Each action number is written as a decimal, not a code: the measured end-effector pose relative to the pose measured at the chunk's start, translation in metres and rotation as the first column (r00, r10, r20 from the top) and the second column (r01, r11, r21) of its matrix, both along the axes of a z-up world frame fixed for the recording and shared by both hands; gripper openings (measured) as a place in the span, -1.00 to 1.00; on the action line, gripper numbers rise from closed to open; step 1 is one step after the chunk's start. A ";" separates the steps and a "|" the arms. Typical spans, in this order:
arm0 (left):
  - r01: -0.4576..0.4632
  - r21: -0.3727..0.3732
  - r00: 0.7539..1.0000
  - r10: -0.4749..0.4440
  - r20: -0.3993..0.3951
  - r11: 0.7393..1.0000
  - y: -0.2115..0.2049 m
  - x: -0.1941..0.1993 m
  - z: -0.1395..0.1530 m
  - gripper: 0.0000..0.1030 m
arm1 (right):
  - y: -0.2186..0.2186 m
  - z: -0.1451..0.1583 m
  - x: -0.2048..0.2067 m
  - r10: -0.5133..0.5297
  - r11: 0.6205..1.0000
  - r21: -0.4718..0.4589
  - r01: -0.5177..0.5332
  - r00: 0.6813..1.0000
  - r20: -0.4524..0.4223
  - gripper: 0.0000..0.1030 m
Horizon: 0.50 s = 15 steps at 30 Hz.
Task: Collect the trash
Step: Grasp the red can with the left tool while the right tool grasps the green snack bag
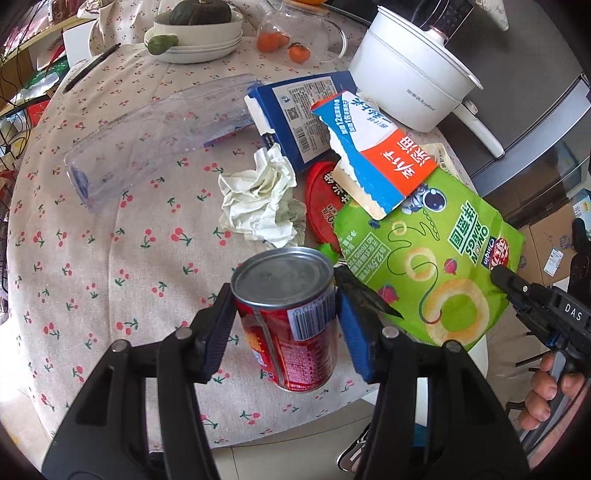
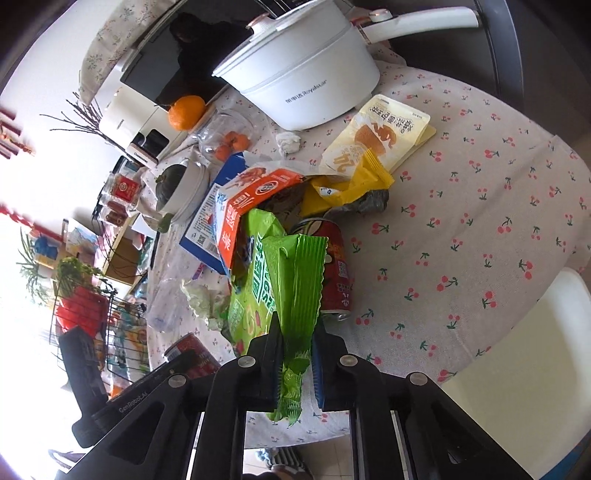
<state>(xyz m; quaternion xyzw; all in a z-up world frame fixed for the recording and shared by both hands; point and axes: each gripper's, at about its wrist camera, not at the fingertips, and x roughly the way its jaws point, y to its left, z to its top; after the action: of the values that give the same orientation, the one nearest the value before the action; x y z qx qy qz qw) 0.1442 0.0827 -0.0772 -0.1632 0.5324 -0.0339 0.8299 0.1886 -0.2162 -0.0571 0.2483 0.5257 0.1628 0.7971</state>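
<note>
My left gripper [image 1: 284, 317] is shut on a red tin can [image 1: 291, 332] that stands upright near the table's front edge. My right gripper [image 2: 297, 354] is shut on the sealed end of a green snack bag [image 2: 295, 291]; the same bag [image 1: 428, 266] lies to the right of the can, with the right gripper [image 1: 509, 284] at its edge. A torn blue, white and orange carton [image 1: 373, 155] lies on the bag. A crumpled white tissue [image 1: 258, 199], a blue box [image 1: 295, 114], a red lid [image 1: 321, 206] and a clear plastic tray [image 1: 159, 136] lie nearby.
A white electric pot [image 1: 410, 74] stands at the back right. Yellow snack bags [image 2: 369, 155] and a second red can [image 2: 336, 266] lie behind the green bag. Stacked plates with a squash [image 1: 195, 33] and oranges [image 1: 273, 40] are at the far side. A white chair [image 2: 517, 369] stands by the table.
</note>
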 end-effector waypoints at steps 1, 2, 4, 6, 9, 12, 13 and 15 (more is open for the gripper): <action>0.001 0.001 1.000 -0.001 0.007 1.000 0.001 -0.003 0.002 0.10 | -0.002 0.005 -0.002 0.000 1.000 -0.006 0.000 1.000 0.014 -0.74; 0.002 0.002 1.000 -0.002 0.013 1.000 0.000 -0.004 0.004 0.10 | -0.004 0.010 -0.004 -0.002 1.000 -0.010 0.002 1.000 0.026 -0.74; 0.001 -0.002 1.000 -0.001 0.026 1.000 -0.001 -0.006 0.009 0.09 | -0.011 0.018 -0.008 -0.009 1.000 -0.021 0.010 0.999 0.048 -0.74; 0.000 -0.007 0.999 0.000 0.043 1.000 -0.001 -0.003 0.011 0.09 | -0.018 0.025 -0.013 -0.016 0.999 -0.035 0.018 0.997 0.069 -0.74; 0.004 -0.015 0.998 -0.003 0.070 1.000 0.001 -0.002 0.018 0.09 | -0.032 0.033 -0.022 -0.026 0.999 -0.020 0.028 0.995 0.091 -0.74; 0.019 -0.024 0.995 -0.016 0.099 1.000 -0.001 -0.005 0.027 0.09 | -0.047 0.044 -0.032 -0.034 0.999 -0.015 0.036 0.992 0.125 -0.75; 0.025 -0.023 0.994 -0.022 0.109 0.999 -0.002 -0.005 0.029 0.09 | -0.052 0.047 -0.036 -0.037 0.999 -0.016 0.039 0.990 0.136 -0.76; 0.039 -0.021 0.991 -0.036 0.128 0.999 -0.005 -0.009 0.035 0.09 | -0.062 0.054 -0.044 -0.048 0.998 -0.024 0.052 0.987 0.155 -0.76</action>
<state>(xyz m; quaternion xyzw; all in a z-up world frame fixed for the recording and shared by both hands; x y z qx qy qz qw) 0.1351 0.0775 -0.0423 -0.1603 0.4808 -0.0662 0.8595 0.1450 -0.2787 -0.0036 0.2369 0.4582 0.1541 0.8428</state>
